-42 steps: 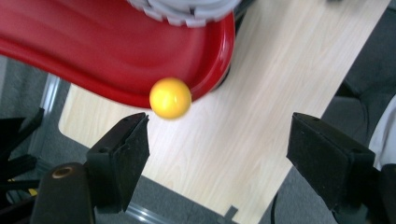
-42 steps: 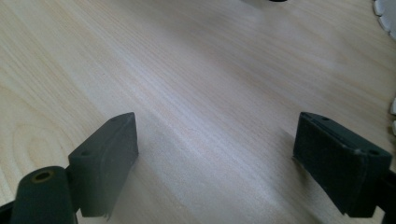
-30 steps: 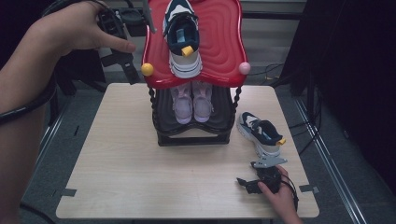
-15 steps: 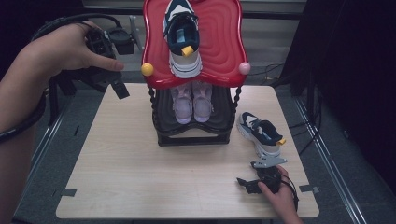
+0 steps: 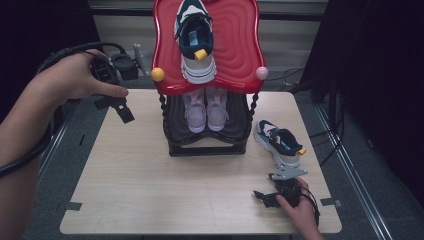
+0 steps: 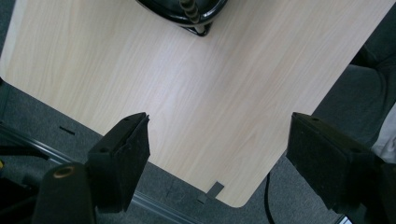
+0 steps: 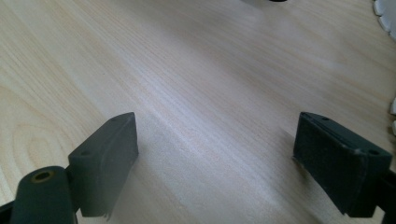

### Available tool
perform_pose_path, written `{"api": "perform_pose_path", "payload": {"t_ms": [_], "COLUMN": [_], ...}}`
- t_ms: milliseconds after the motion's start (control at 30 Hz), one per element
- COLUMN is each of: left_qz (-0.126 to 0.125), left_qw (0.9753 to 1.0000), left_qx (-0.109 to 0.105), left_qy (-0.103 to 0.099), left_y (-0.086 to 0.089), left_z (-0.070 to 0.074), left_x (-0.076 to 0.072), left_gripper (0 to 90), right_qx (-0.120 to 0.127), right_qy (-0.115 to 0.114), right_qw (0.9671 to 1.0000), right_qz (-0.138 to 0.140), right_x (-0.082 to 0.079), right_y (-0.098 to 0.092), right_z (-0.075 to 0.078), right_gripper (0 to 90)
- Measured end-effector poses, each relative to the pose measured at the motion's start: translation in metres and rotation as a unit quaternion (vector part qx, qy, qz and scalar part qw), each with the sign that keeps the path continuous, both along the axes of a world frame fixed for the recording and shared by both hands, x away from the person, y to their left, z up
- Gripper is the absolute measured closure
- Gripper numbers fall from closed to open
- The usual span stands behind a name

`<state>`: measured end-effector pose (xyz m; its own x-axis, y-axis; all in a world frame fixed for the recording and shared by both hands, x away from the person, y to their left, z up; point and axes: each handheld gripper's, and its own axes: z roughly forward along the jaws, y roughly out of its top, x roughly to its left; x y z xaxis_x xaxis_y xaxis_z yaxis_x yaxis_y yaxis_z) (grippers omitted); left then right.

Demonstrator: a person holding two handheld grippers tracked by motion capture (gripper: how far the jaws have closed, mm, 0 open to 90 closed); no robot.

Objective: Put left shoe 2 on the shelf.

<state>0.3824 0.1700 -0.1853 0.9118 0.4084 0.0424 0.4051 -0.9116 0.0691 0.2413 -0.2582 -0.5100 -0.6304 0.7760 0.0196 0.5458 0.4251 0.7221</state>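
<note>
The left claw (image 5: pixel 117 106) is hanging in the air over the desk's (image 5: pixel 150 190) far left corner, gripped by the left hand (image 5: pixel 75 80), its cable looping back past the forearm. In the left gripper view its jaws are standing spread wide with nothing between them, looking down on bare wood and on the foot of the rack (image 6: pixel 187 9) at the top edge.

The right claw (image 5: pixel 267 197) is sitting low at the desk's near right edge, held by the right hand (image 5: pixel 300 207). In the right gripper view its jaws are likewise spread wide and empty, lying close over the wood.

A navy and white shoe (image 5: pixel 279 142) is lying on the desk just beyond the right claw and just right of the rack, toe pointing toward the near edge. The rack is standing in the middle of the desk. Its red top shelf (image 5: pixel 240 45) is carrying the matching shoe (image 5: pixel 195 42), and a pink pair (image 5: pixel 205 107) is sitting side by side on the black lower shelf.
</note>
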Motion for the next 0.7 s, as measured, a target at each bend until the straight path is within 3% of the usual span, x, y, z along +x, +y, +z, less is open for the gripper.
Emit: {"api": "perform_pose_path", "payload": {"t_ms": [267, 700], "left_qz": [0.002, 0.011], "left_qw": [1.0, 0.9999], "left_qx": [-0.006, -0.01], "left_qy": [-0.004, 0.006], "left_y": [0.004, 0.006], "left_z": [-0.022, -0.061], "left_x": [0.0, -0.003], "left_gripper": [21.2, 21.3], "right_qx": [0.0, 0.0], "right_qy": [0.0, 0.0], "right_qw": [1.0, 1.0], "right_qz": [0.0, 0.0], "right_x": [0.0, 0.0], "right_y": [0.0, 0.0], "right_z": [0.0, 0.0], "right_gripper": [13.4, 13.4]}}
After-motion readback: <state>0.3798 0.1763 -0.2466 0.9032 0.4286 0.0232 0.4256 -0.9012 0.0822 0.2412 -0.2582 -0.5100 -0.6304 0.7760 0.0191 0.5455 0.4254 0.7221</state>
